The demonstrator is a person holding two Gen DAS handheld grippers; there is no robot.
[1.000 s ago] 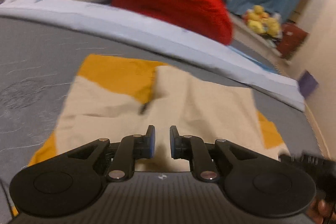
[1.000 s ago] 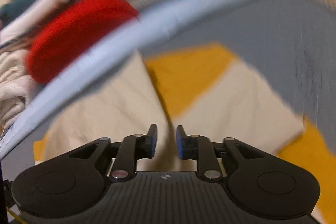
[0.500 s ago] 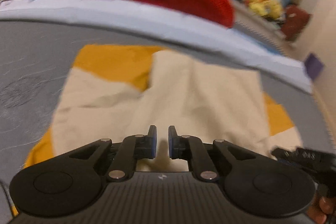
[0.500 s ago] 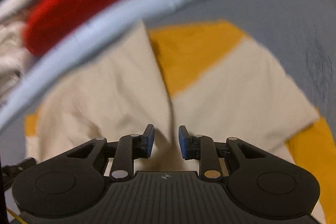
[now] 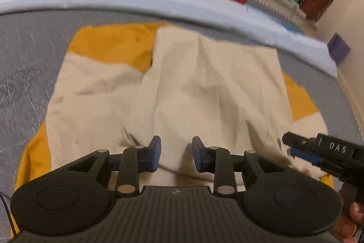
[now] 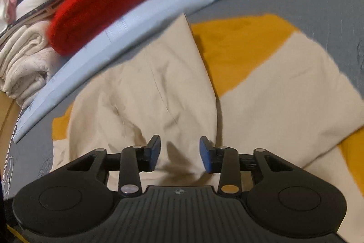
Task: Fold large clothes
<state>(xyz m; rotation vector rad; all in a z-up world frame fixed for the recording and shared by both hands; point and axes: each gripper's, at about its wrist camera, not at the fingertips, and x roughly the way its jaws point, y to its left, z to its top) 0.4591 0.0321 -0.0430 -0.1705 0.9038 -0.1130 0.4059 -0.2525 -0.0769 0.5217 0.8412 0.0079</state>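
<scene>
Directly ahead of both parted, empty jaws, the cream-and-yellow garment (image 5: 204, 88) lies spread on the grey bed (image 5: 29, 56), its near edge under the left hand-held gripper (image 5: 176, 155) and right hand-held gripper (image 6: 179, 155).

I'm seeing the left gripper (image 5: 174, 156) as matte black plastic w/ a ribbed centre plate, two round side discs, silver pivot screws and blue pads (image 5: 156, 155). I'm getting the same build on the right gripper (image 6: 179, 155); one screw there is looking brassy. In the left view its side is showing white "DAS" lettering, w/ skin of the right hand (image 5: 351, 220) below.
</scene>
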